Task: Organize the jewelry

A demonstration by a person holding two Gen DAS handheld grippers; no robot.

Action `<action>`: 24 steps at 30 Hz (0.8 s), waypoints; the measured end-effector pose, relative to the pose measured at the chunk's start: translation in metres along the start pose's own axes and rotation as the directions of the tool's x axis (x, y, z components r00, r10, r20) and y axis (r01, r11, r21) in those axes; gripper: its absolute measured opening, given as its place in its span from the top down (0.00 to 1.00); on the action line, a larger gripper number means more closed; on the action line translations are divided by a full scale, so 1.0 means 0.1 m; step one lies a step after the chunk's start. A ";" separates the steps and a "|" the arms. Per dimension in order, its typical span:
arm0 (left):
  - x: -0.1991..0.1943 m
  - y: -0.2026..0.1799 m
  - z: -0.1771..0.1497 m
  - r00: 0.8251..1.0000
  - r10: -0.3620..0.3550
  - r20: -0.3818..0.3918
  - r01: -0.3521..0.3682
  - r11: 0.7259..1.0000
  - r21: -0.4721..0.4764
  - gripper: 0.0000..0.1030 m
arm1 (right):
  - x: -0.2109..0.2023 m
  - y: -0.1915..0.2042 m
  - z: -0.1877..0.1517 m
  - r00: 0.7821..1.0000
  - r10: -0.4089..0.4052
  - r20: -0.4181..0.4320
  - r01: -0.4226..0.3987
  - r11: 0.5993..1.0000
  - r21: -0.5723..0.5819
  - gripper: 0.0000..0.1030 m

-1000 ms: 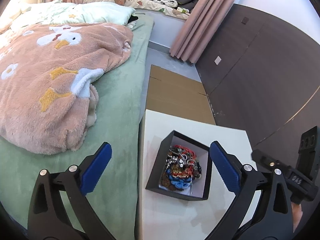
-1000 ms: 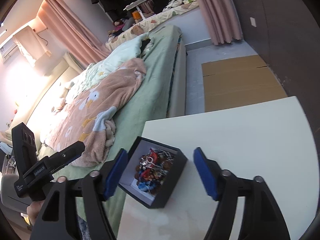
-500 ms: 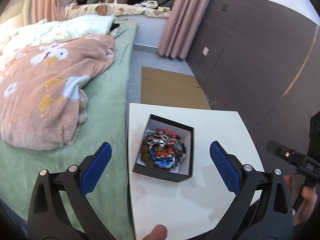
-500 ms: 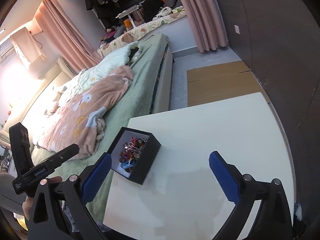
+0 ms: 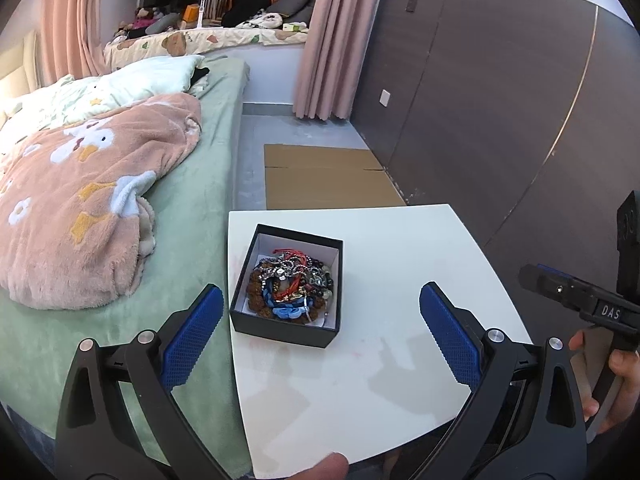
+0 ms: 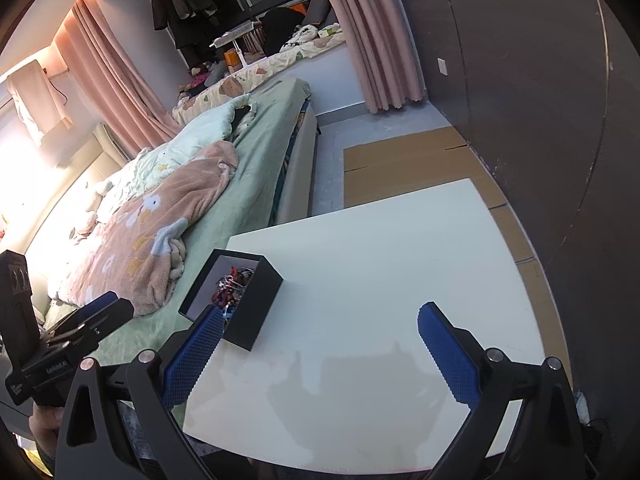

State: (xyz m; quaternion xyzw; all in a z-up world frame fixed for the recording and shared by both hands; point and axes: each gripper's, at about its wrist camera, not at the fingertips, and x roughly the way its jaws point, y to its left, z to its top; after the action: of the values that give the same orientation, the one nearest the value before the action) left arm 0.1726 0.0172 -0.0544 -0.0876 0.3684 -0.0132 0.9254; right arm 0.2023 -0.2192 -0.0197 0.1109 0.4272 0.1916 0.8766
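Note:
A black open box (image 5: pixel 328 282) with a white lining stands near the left edge of a white table (image 5: pixel 400 256). It holds a tangled heap of jewelry (image 5: pixel 290 284): bead bracelets, red cords, a blue band. My left gripper (image 5: pixel 320 314) is open and empty, just short of the box. In the right wrist view the box (image 6: pixel 256 306) sits at the table's (image 6: pixel 400 248) left side. My right gripper (image 6: pixel 318 334) is open and empty above the table's near part, its left finger beside the box.
A bed with a green sheet (image 5: pixel 200 216) and a pink fleece blanket (image 5: pixel 80 200) runs along the table's left. Flattened cardboard (image 5: pixel 324 176) lies on the floor beyond the table. A dark panelled wall (image 5: pixel 500 100) stands at the right.
Both grippers have drawn back and risen, so the box sits farther off and more of the table shows. The right gripper's jaws opened wider a second ago. The box has not moved.

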 end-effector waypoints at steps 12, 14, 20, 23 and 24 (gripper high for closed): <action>-0.14 -0.11 0.03 0.999 0.014 0.037 -0.015 1.000 0.027 0.05 | -0.15 -0.03 0.01 0.999 -0.032 0.025 0.033 0.999 -0.039 0.07; -0.15 -0.12 0.04 0.999 0.016 0.039 -0.017 1.000 0.026 0.05 | -0.16 -0.01 0.01 0.999 -0.031 0.026 0.032 0.999 -0.041 0.07; -0.16 -0.11 0.03 0.999 0.018 0.043 -0.019 1.000 0.016 0.05 | -0.18 0.00 0.01 0.999 -0.030 0.030 0.031 0.999 -0.043 0.07; -0.16 -0.11 0.02 0.999 0.019 0.045 -0.019 1.000 0.017 0.05 | -0.18 0.01 0.00 0.999 -0.035 0.030 0.037 0.998 -0.046 0.07; -0.16 -0.11 0.02 0.999 0.021 0.048 -0.023 0.999 0.023 0.05 | -0.18 0.01 0.00 0.999 -0.038 0.030 0.039 0.998 -0.048 0.07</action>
State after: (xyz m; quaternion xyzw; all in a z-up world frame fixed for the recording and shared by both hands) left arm 0.1626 0.0080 -0.0401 -0.0729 0.3469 -0.0052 0.9350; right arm 0.1914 -0.2257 -0.0066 0.0841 0.4116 0.1835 0.8887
